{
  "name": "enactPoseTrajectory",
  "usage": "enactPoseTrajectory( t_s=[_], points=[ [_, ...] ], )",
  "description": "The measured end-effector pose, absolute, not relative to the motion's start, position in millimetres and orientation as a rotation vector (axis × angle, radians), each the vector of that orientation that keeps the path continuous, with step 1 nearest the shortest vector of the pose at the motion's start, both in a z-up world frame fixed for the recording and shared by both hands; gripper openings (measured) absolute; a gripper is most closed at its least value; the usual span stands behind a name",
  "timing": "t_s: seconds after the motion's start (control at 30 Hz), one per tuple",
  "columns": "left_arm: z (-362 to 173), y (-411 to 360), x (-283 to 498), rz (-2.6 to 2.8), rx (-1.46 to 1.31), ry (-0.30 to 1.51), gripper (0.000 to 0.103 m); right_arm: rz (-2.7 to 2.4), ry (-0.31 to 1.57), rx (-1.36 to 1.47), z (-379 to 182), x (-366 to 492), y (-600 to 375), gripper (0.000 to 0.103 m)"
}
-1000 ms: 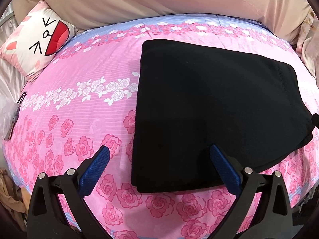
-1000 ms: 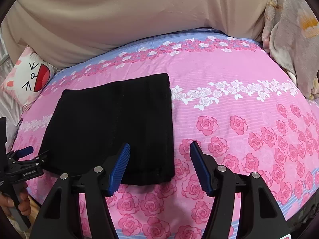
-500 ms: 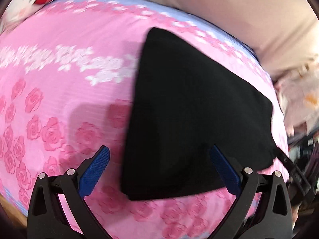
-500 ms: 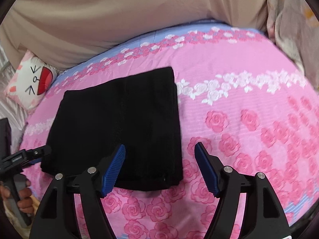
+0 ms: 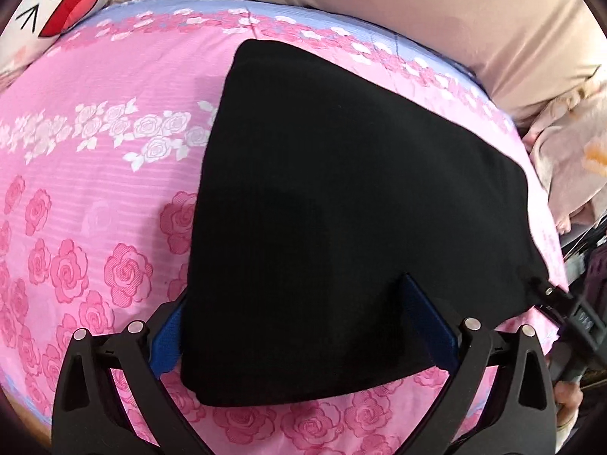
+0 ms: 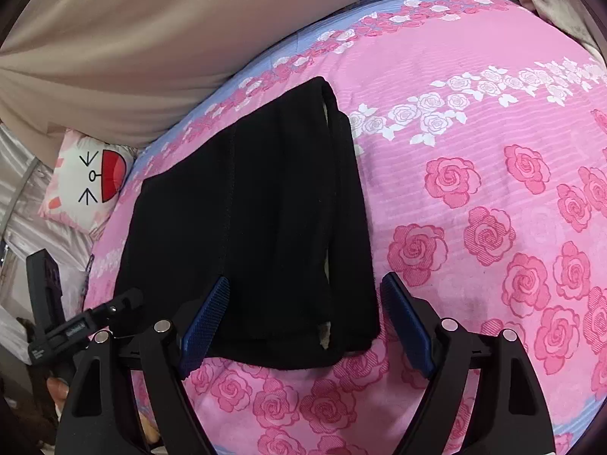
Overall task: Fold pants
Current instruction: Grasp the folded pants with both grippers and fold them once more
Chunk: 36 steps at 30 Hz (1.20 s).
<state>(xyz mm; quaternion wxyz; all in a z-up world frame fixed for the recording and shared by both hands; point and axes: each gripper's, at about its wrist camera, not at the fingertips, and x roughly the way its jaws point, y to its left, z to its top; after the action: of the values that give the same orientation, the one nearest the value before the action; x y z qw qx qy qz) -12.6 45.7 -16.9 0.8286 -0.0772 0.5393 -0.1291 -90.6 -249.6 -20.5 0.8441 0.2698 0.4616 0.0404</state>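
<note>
Black pants [image 5: 341,197] lie folded into a flat rectangle on the pink rose bedsheet [image 5: 87,197]. My left gripper [image 5: 299,326] is open, its blue pads straddling the near left corner of the pants, with the cloth between the jaws. In the right wrist view the pants [image 6: 258,220] show layered hem edges at the near right. My right gripper [image 6: 307,318] is open, jaws on either side of that near right corner. The left gripper [image 6: 95,314] shows at the left edge.
A white cat-face pillow [image 6: 91,178] lies at the bed's far left corner. A beige cover [image 5: 417,11] runs along the back of the bed. A pale floral blanket [image 5: 569,144] sits at the right. The bed's near edge is just below both grippers.
Both grippers have moved forward and down toward the near edge of the pants, so the cloth now lies between their open jaws. The pants have not moved.
</note>
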Motion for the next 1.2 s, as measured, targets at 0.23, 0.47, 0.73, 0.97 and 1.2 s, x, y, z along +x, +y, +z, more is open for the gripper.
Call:
enactPoseTrajectory(
  t_s=[0.23, 0.47, 0.73, 0.97, 1.2],
  points=[
    [-19, 50, -8, -0.278, -0.176, 1.159, 0.098, 0.1, 0.967, 0.598, -22, -88, -250, 0.076],
    [-20, 42, -6, -0.232, -0.176, 1.162, 0.098, 0.102, 0.945, 0.594, -22, -84, -250, 0.066],
    [-1, 51, -17, -0.281, -0.197, 1.129, 0.044, 0.184, 0.903, 0.664, -5, -93, -254, 0.036],
    [17, 82, -24, -0.343, -0.256, 1.174, 0.032, 0.25, 0.939, 0.65, 13, -113, -250, 0.037],
    [-22, 68, -14, -0.331, -0.296, 1.254, 0.098, 0.214, 1.007, 0.78, -32, -113, -264, 0.058]
  ],
)
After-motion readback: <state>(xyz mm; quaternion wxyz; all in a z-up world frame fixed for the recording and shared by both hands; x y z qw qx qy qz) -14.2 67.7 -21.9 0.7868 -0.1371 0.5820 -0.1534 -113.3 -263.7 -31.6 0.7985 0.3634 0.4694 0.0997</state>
